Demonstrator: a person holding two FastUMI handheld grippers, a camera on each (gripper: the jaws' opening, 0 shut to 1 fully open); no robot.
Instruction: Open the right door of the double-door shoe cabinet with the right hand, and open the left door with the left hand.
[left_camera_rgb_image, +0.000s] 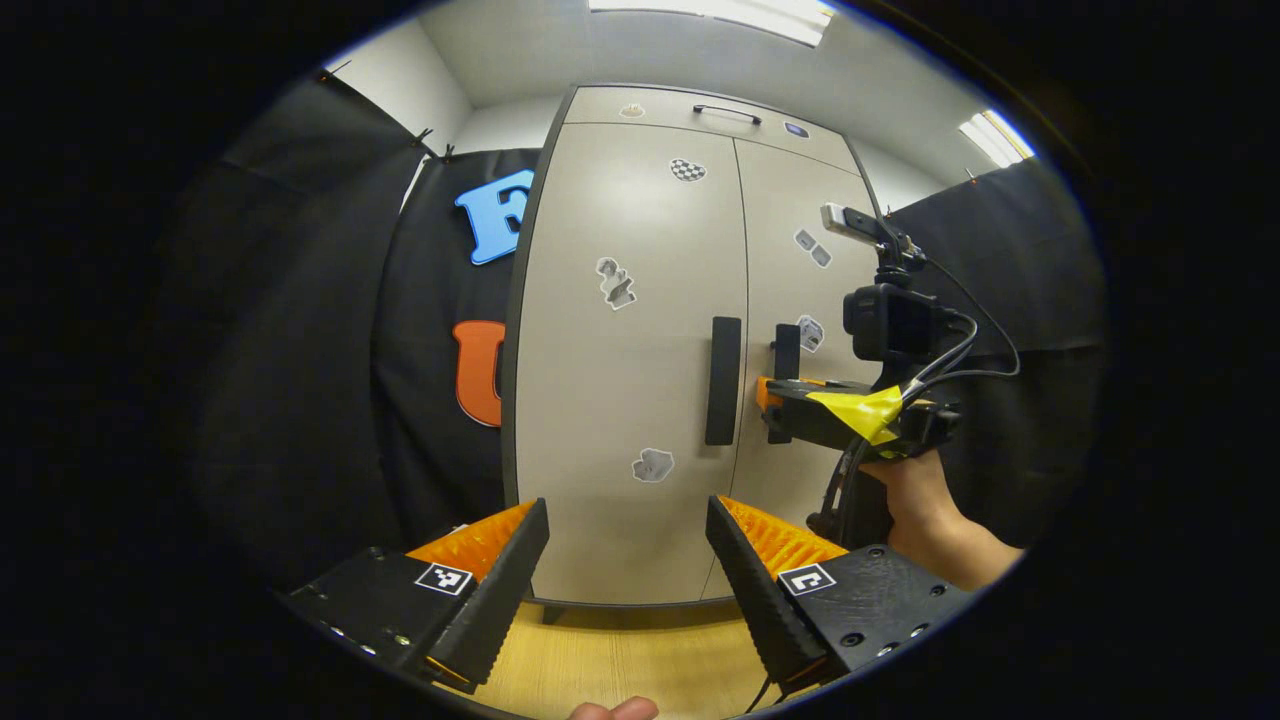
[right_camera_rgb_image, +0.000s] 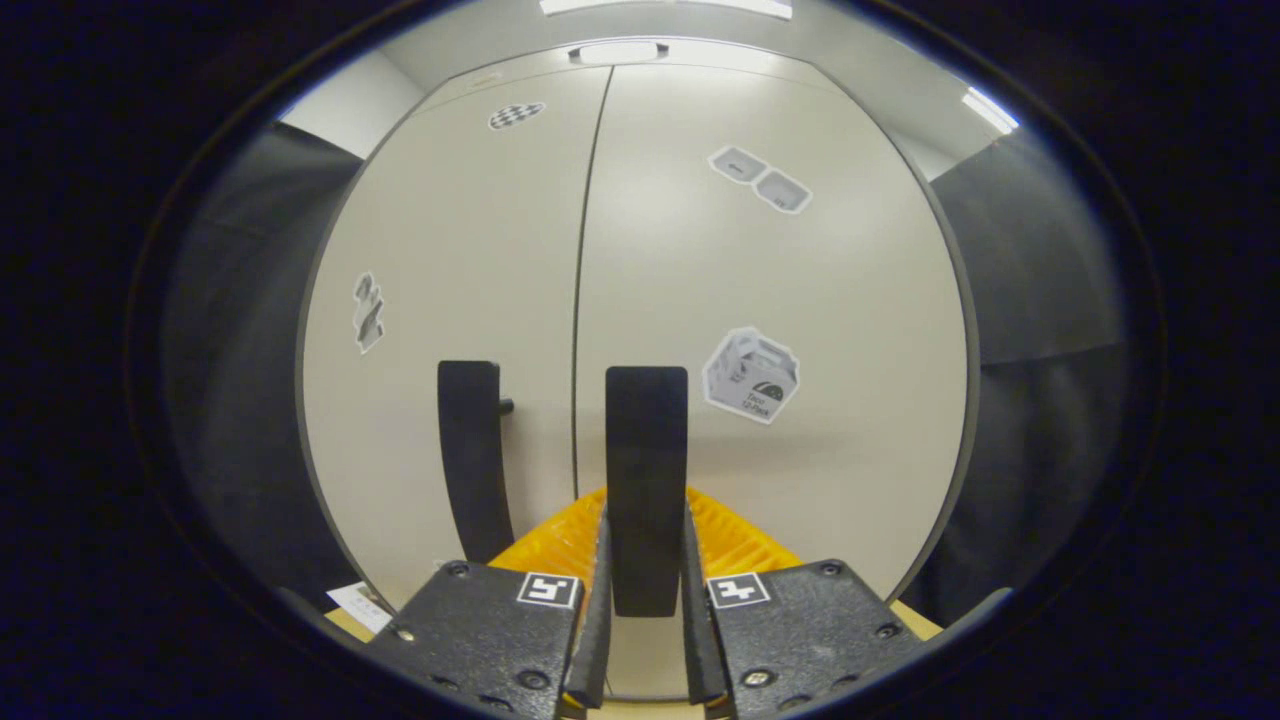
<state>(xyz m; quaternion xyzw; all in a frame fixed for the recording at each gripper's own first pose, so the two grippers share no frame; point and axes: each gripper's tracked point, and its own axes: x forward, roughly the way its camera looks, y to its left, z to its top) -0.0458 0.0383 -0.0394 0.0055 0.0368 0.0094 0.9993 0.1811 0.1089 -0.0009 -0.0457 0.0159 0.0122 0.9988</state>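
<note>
Toward the lower left of the left gripper view, my left gripper (left_camera_rgb_image: 628, 560) hangs with its fingers spread wide and nothing between them, well short of the shoe cabinet (left_camera_rgb_image: 560, 200). I judge I am keeping it back and level with the lower end of the left door handle (left_camera_rgb_image: 723, 380) so it can come in once the other door is dealt with. Both doors look closed, with only a thin seam between them.

Moving right past that seam, the right door handle (left_camera_rgb_image: 787, 352) sits just beside its twin, and my right gripper (left_camera_rgb_image: 775, 400) meets it from the right of the frame, carried by my right hand (left_camera_rgb_image: 925, 500) (a camera and cables ride on top of it).

In the right gripper view the left door handle (right_camera_rgb_image: 470, 455) stands left of centre, and the right door handle (right_camera_rgb_image: 647, 480) runs down the middle straight into my right gripper (right_camera_rgb_image: 645, 600). Its fingers are drawn narrow, one on each side of the bar, and seem to press on it, which I read as the grip for pulling that door outward.

The cabinet itself is tall and pale beige with a dark edge, a drawer with a slim pull on top, and small stickers scattered over the left door (right_camera_rgb_image: 440, 250) and the right door (right_camera_rgb_image: 800, 300).
</note>
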